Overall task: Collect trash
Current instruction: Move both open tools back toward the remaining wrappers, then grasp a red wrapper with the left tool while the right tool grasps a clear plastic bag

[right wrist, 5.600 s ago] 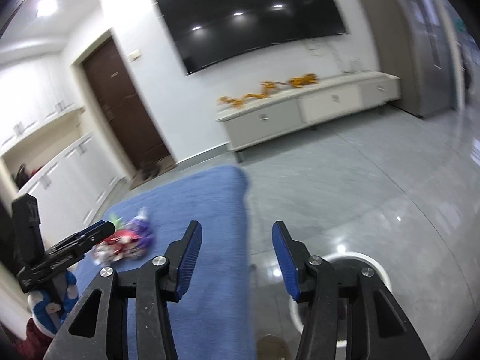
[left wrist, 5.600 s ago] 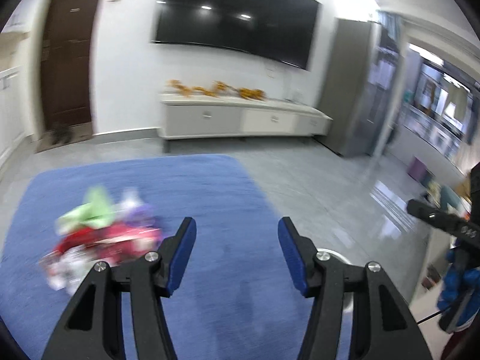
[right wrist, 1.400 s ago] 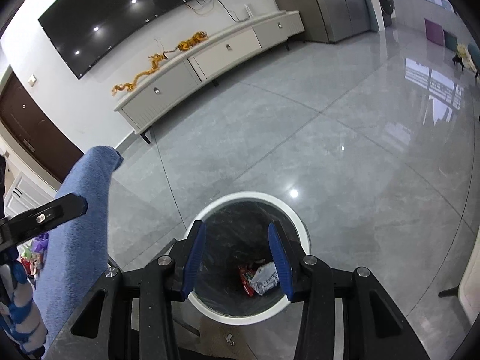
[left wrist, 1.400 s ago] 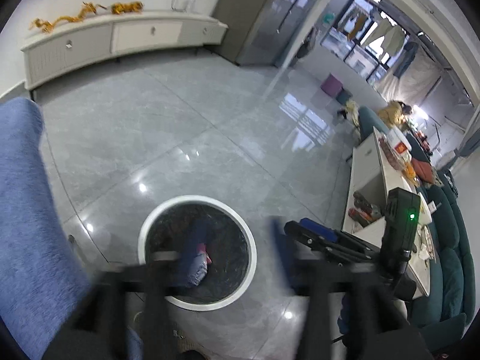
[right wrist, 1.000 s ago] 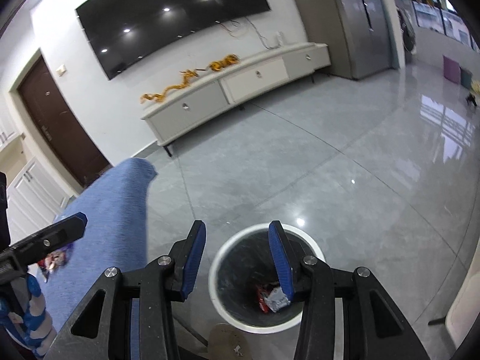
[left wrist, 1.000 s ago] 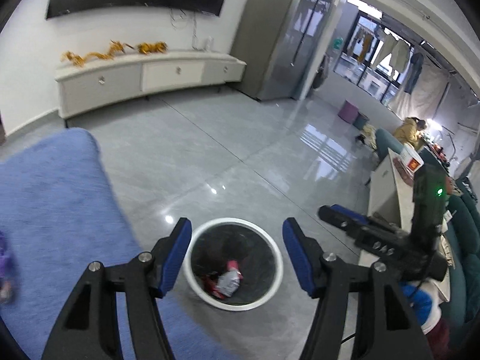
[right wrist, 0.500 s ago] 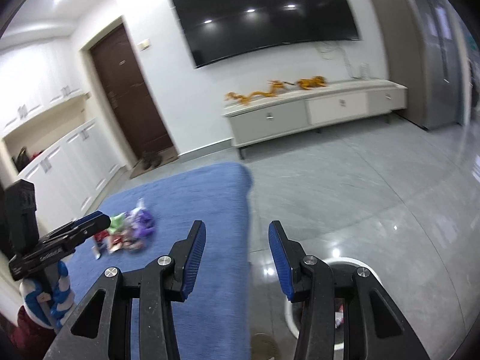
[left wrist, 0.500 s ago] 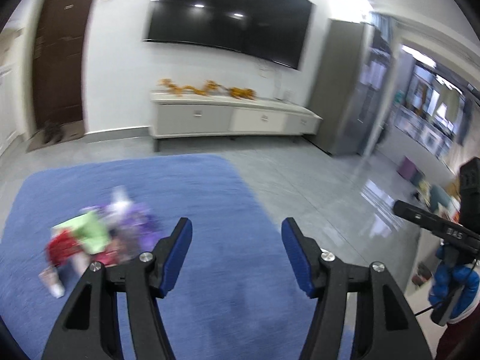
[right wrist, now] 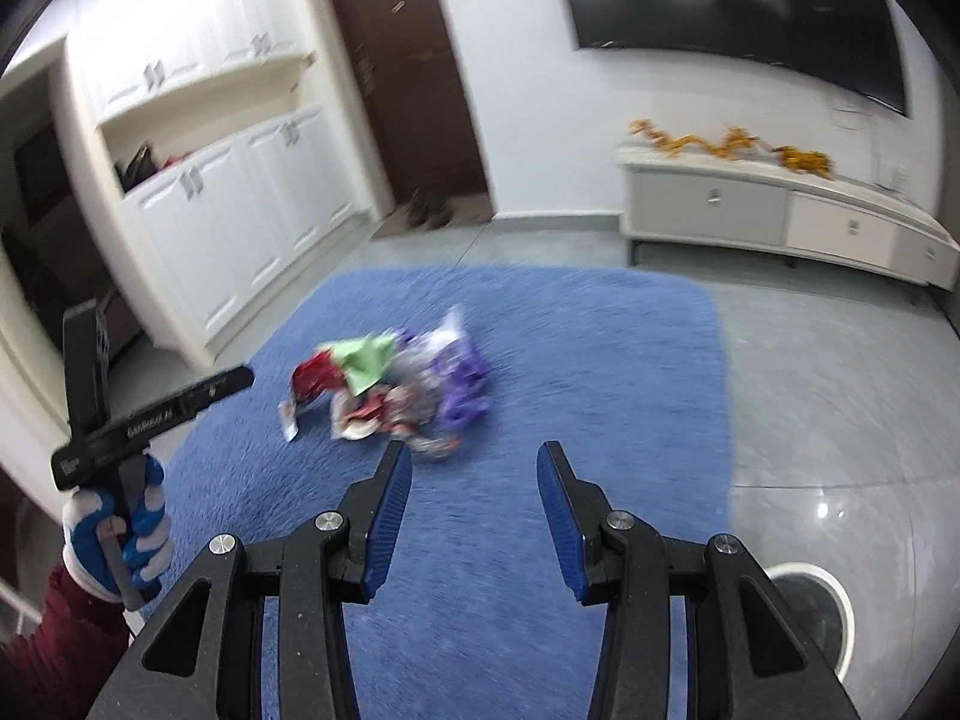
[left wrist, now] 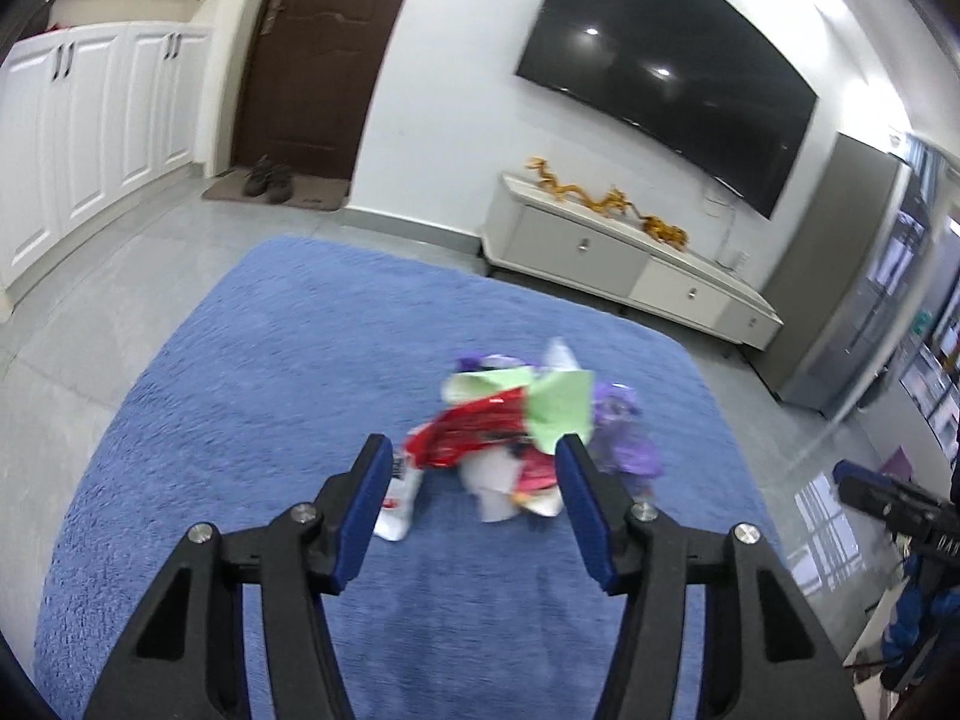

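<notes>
A blurred pile of trash [left wrist: 516, 426] lies on the blue rug [left wrist: 288, 360]: red, green, purple and white wrappers. My left gripper [left wrist: 474, 480] hovers just short of the pile, its jaws closing, with nothing pressed between the blue pads. In the right wrist view the same trash pile [right wrist: 396, 384] sits farther ahead and to the left. My right gripper [right wrist: 474, 480] hangs over bare rug [right wrist: 600, 360], open and empty. The round white-rimmed bin [right wrist: 822, 612] shows at the lower right.
A gloved hand [right wrist: 114, 534] holding the left tool is at the left edge of the right wrist view. White cabinets [right wrist: 228, 210], a brown door [left wrist: 318, 54], a low TV console [left wrist: 618, 252] and grey tiled floor [right wrist: 840, 390] surround the rug.
Both views swung from the bin back to the rug. The trash pile now sits near the middle of the left view, closer to the left fingers. The bin slid to the right view's corner.
</notes>
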Demonstrator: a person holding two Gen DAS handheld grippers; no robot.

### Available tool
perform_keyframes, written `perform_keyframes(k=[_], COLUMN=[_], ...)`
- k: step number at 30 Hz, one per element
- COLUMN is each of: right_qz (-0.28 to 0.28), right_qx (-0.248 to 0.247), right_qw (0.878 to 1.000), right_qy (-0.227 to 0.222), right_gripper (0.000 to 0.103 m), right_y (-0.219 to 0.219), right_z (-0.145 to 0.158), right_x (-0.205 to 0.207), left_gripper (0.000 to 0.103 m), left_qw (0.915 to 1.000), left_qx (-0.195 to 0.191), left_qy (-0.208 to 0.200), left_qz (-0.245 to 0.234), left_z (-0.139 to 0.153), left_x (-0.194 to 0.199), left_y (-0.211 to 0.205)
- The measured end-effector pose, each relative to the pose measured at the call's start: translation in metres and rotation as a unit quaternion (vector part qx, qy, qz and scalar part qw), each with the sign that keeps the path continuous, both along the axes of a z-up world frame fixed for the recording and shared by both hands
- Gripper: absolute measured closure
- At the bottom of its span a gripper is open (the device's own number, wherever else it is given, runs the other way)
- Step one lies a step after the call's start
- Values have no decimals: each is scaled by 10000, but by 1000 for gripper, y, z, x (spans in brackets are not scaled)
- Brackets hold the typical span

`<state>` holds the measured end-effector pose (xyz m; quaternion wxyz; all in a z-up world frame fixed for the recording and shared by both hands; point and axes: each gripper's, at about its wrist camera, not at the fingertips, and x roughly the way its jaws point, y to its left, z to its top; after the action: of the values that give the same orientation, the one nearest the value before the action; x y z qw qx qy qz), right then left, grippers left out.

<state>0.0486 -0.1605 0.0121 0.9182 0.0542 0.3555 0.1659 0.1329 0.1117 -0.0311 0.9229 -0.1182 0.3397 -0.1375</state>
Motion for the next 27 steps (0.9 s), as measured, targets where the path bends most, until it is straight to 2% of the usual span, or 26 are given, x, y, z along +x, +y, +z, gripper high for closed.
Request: perform_keyframes(k=[5, 11, 17, 23, 26, 27], right_qz=[538, 1021, 1182, 1246, 1294, 1299], right_qx=[-301, -777, -1191, -1353, -1375, -1354], right_qw=[9977, 9900, 9818, 9786, 9778, 9783], right_qy=[293, 578, 889, 923, 904, 878], right_gripper=[62, 62, 62, 62, 73, 80], right_y=[51, 94, 112, 120, 123, 122], right_z=[-22, -52, -87, -104, -108, -108], right_x=[39, 74, 103, 111, 110, 107], left_gripper=[50, 56, 59, 64, 74, 78], left_qw=[9998, 9990, 9968, 9952, 9952, 9950], left_qx=[124, 326, 562, 657, 628, 634], left_qy=[126, 312, 550, 684, 673, 670], left_qz=[57, 2, -118, -235, -345, -392], left_z=[-16, -34, -54, -66, -64, -63], left_x=[12, 39, 62, 69, 65, 64], left_y=[4, -5, -11, -18, -21, -22])
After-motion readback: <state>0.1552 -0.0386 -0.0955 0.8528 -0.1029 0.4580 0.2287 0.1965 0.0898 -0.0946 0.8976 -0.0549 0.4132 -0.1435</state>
